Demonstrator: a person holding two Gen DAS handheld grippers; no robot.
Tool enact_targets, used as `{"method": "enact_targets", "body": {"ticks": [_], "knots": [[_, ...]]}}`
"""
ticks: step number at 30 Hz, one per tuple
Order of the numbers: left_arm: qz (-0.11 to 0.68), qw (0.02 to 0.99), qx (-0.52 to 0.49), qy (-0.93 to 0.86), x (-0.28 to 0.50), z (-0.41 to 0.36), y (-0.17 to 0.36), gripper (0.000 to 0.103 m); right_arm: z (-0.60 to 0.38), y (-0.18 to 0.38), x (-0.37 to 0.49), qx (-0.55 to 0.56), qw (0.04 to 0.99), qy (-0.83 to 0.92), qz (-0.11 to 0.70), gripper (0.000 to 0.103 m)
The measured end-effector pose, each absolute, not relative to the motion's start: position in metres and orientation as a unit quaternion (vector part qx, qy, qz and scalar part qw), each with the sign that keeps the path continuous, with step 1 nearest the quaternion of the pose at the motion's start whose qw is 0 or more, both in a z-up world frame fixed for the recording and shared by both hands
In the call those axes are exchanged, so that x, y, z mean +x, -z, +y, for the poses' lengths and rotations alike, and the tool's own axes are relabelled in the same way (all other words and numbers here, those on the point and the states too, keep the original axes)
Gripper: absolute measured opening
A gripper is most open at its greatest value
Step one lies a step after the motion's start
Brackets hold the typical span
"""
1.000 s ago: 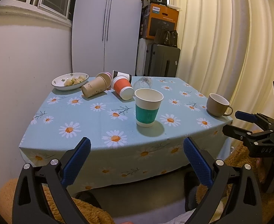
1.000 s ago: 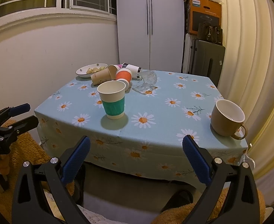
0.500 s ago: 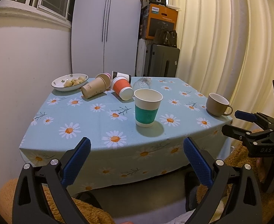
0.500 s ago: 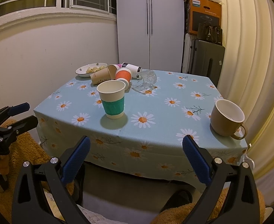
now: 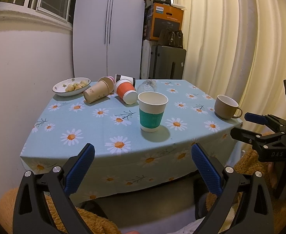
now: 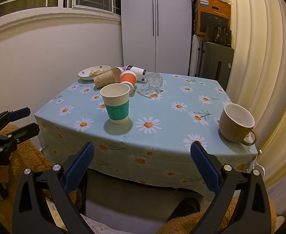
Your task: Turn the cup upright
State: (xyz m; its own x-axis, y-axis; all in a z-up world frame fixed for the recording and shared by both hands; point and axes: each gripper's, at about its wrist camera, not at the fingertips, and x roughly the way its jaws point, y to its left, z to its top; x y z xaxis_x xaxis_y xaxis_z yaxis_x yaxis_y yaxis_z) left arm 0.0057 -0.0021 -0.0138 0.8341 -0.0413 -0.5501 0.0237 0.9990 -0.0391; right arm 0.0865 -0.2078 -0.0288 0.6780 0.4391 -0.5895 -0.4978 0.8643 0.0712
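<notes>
Green-banded paper cup (image 5: 152,114) stands upright near table's (image 5: 88,120) front edge, far beyond left gripper (image 5: 143,162) and right gripper (image 6: 142,160); both held short of table, jaws wide apart, empty. Tan mug (image 6: 235,125) upright at right.

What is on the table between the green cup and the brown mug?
Nothing stands between the green cup and the brown mug; only the daisy tablecloth lies there. The right wrist view shows this stretch best.
</notes>
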Motion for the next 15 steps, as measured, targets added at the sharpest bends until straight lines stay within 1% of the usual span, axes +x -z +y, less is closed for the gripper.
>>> {"method": "enact_targets", "body": {"ticks": [15], "knots": [[0.295, 0.955, -0.008, 0.013, 0.0084, -0.0061, 0.0168, 0.097, -0.2076, 0.0301, 0.0867, -0.049, 0.915, -0.256, 0.309, 0.098]]}}
